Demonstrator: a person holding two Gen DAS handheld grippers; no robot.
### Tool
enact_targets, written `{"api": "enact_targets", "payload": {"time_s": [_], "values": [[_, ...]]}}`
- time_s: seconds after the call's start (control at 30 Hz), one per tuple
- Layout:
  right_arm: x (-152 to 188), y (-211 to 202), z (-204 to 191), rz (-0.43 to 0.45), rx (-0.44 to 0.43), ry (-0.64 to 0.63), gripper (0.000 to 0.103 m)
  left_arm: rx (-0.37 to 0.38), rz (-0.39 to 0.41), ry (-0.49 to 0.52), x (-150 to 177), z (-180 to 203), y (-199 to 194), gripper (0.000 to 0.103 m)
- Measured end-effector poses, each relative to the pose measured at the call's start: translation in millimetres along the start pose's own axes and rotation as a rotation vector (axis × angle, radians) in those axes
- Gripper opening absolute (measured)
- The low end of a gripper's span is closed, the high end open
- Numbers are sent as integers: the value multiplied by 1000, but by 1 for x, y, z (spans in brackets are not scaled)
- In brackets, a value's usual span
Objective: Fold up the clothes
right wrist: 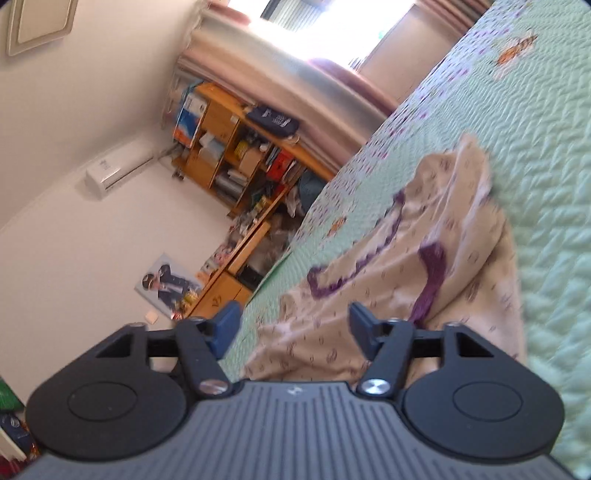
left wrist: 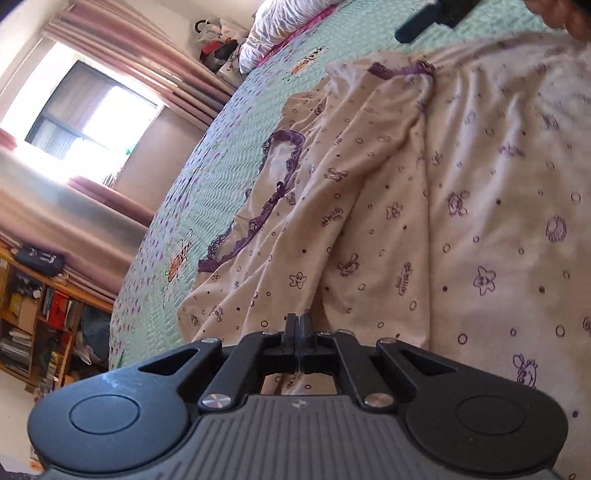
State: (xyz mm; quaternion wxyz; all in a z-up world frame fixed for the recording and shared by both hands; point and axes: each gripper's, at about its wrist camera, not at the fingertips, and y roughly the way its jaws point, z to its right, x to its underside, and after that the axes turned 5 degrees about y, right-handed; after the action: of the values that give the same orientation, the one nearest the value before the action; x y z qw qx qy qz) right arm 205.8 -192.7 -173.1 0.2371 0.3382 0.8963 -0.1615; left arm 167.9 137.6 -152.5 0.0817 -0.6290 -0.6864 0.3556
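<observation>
My L gripper is clamped tight w/ the printed nightshirt at its tips, R gripper spread wide over its purple-trimmed end on the green quilt, so a thin pinch could slip & spoil the fold.

One cream garment with purple print and purple lace trim lies on one green quilted bedspread. Two grippers are in view: the left gripper near the garment's edge and the right gripper. One white pillow sits at the far end. One wooden shelf unit, one wall air conditioner and one poster stand at the left.
</observation>
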Motion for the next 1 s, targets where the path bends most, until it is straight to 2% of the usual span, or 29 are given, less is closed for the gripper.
{"api": "enact_targets", "payload": {"time_s": [0.1, 0.23, 0.27, 0.33, 0.4, 0.43, 0.63, 0.73, 0.8, 0.83, 1.0], "values": [[-13, 20, -18, -88, 62, -71, 73, -25, 8, 16, 0, 6, 2, 1], [-35, 69, -50, -214, 135, -337, 72, -26, 12, 19, 2, 12, 3, 2], [-35, 81, -60, -243, 175, -449, 72, -17, 12, 18, 3, 13, 3, 2], [-29, 105, -77, -293, 266, -713, 65, 0, 12, 17, 5, 17, 4, 2], [-21, 124, -86, -334, 285, -872, 49, -2, 16, 20, 6, 19, 5, 2], [-17, 132, -88, -351, 292, -927, 47, 1, 18, 9, 6, 17, 5, 2], [-4, 157, -80, -390, 383, -1023, 47, -7, 86, -28, 5, 10, -7, 11], [-16, 131, -78, -291, 320, -842, 48, -6, 103, -18, -2, 10, -6, 12], [-16, 108, -78, -286, 267, -780, 54, -2, 103, 8, -9, 12, -3, 16], [-10, 99, -77, -292, 271, -800, 55, 0, 102, 22, -13, 13, -1, 17], [32, 57, -76, -323, 398, -1054, 55, 28, 61, 97, -28, 17, 15, 18]]}}
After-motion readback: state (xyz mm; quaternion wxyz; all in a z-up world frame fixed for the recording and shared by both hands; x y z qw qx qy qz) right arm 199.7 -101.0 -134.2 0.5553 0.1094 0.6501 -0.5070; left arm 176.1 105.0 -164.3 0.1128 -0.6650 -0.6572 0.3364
